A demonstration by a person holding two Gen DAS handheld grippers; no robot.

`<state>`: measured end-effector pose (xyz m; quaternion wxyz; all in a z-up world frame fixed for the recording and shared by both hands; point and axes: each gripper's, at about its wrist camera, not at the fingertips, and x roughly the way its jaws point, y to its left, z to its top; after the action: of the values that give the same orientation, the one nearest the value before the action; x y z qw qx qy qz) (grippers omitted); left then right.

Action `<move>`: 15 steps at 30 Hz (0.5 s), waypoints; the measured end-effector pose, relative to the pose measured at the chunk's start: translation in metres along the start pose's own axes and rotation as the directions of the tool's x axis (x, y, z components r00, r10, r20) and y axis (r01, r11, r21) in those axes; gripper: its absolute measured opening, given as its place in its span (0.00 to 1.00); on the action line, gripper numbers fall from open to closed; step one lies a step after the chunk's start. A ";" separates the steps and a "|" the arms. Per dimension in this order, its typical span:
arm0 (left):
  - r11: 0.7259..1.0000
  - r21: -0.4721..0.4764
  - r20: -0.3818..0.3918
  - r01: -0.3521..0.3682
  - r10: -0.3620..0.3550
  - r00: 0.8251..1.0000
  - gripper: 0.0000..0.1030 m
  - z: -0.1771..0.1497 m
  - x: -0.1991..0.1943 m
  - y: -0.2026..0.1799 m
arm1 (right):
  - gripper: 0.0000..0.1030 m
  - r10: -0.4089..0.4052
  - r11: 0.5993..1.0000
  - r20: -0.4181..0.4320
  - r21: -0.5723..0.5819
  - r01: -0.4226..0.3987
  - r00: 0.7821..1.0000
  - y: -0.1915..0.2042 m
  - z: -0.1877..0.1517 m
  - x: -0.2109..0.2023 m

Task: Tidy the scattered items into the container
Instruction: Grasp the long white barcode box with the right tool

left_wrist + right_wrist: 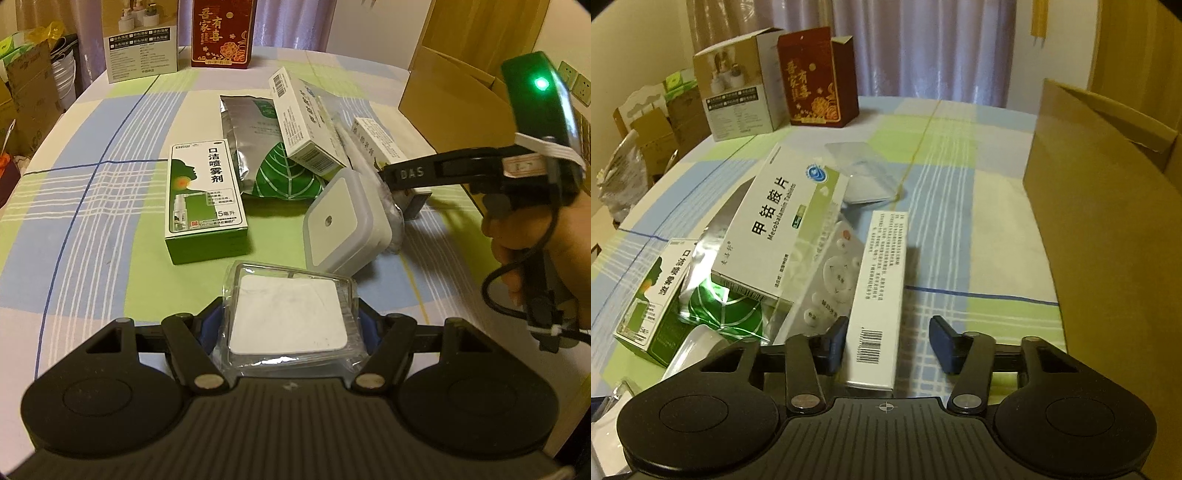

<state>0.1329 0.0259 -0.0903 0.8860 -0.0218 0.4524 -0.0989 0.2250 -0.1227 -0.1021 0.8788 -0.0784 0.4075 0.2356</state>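
Note:
My left gripper (pixel 290 325) is shut on a clear-wrapped white square pad (pixel 288 314), held just above the checked tablecloth. Ahead lie a green spray box (pixel 205 199), a silver leaf-print pouch (pixel 258 147), a white tablet box (pixel 306 122) and a white square night-light (pixel 347 221). My right gripper (pixel 890 343) stands open around the near end of a long white box (pixel 879 291); its left finger is beside the box and its right finger stands apart. The open cardboard box (pixel 1108 221) stands to the right. A remote in a clear bag (pixel 834 273) lies under the tablet box (pixel 779 221).
A red gift box (pixel 221 33) and a white product carton (pixel 142 40) stand at the table's far edge. A clear plastic case (pixel 864 173) lies beyond the pile. Cartons and bags crowd the floor at the left (pixel 26 92). A hand (pixel 535 251) holds the right gripper.

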 end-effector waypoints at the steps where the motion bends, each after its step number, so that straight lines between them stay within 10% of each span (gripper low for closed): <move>1: 1.000 0.003 0.001 -0.001 0.001 1.000 0.65 0.000 0.000 0.000 | 0.29 -0.006 1.000 -0.001 0.000 0.006 1.000 0.000 0.000 -0.001; 15: 0.996 0.085 -0.011 0.002 -0.001 1.000 0.66 -0.007 -0.003 -0.016 | 0.28 -0.010 1.000 -0.051 -0.011 0.009 0.999 0.006 -0.057 -0.074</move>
<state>0.1231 0.0108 -0.0893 0.8837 0.0160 0.4524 -0.1188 0.1421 -0.1622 -0.0836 0.8689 -0.0910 0.4280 0.2316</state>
